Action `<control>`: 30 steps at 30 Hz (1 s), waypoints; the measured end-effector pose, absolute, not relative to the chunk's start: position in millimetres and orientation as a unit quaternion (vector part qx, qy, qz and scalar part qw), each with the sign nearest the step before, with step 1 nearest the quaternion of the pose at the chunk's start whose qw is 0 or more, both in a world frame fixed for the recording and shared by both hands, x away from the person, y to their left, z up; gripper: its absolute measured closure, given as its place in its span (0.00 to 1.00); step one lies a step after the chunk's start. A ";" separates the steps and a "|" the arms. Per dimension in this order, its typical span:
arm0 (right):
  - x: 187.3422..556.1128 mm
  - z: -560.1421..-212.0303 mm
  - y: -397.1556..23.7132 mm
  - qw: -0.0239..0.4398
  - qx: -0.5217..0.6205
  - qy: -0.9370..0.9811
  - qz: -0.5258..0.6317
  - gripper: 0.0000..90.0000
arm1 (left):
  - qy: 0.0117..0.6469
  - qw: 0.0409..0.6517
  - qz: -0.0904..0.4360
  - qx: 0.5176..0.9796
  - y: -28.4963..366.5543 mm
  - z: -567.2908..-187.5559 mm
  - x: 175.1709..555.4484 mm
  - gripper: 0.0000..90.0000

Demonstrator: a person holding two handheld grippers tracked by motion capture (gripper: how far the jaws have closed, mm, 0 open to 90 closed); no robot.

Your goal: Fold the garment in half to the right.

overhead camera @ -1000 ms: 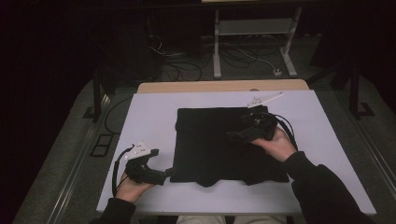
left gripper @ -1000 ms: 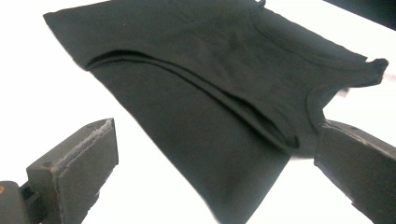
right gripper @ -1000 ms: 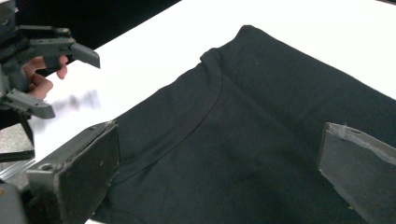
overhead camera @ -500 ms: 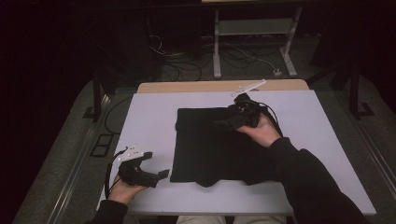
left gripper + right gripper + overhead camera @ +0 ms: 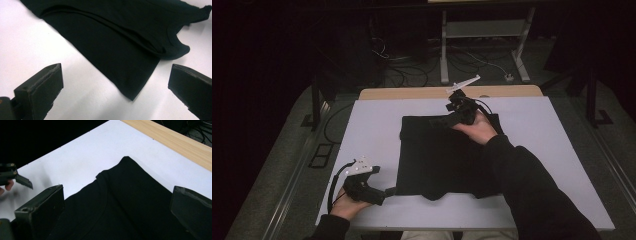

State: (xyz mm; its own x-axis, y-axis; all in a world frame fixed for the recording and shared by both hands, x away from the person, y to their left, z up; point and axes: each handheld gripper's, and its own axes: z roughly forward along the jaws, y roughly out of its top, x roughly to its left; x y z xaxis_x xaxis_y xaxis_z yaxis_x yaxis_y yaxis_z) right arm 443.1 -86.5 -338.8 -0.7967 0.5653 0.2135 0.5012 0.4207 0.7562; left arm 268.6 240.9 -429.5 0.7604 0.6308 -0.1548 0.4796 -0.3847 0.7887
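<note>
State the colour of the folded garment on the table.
Black, plain; the garment shows best in the left gripper view.

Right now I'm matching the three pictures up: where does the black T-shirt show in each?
High view: black T-shirt lies mid-table.
Left gripper view: it crosses the top and centre, with its corner nearest the open tongs.
Right gripper view: it spreads from the centre down between the open tongs.
Shared landmark: white tabletop.
</note>
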 end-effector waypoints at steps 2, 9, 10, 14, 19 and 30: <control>446.5 -338.9 -82.8 0.037 0.316 0.843 0.433 0.00 | 0.334 0.442 0.084 0.828 240.1 -429.9 268.7 0.00; 457.9 -341.3 -71.6 0.039 0.314 0.844 0.433 0.00 | 0.323 0.433 0.076 0.838 234.8 -433.3 268.9 0.00; 460.2 -342.0 -69.2 0.042 0.314 0.845 0.431 0.00 | 0.320 0.431 0.075 0.840 234.1 -433.6 269.0 0.00; 469.1 -342.4 -61.0 0.045 0.315 0.844 0.432 0.00 | 0.313 0.427 0.068 0.846 228.8 -436.7 268.8 0.00; 479.3 -342.0 -48.0 0.044 0.315 0.845 0.429 0.00 | 0.307 0.426 0.062 0.849 226.8 -437.8 268.7 0.00; 495.3 -352.6 -14.3 0.038 0.312 0.850 0.422 0.00 | 0.297 0.419 0.050 0.857 222.0 -440.8 270.3 0.00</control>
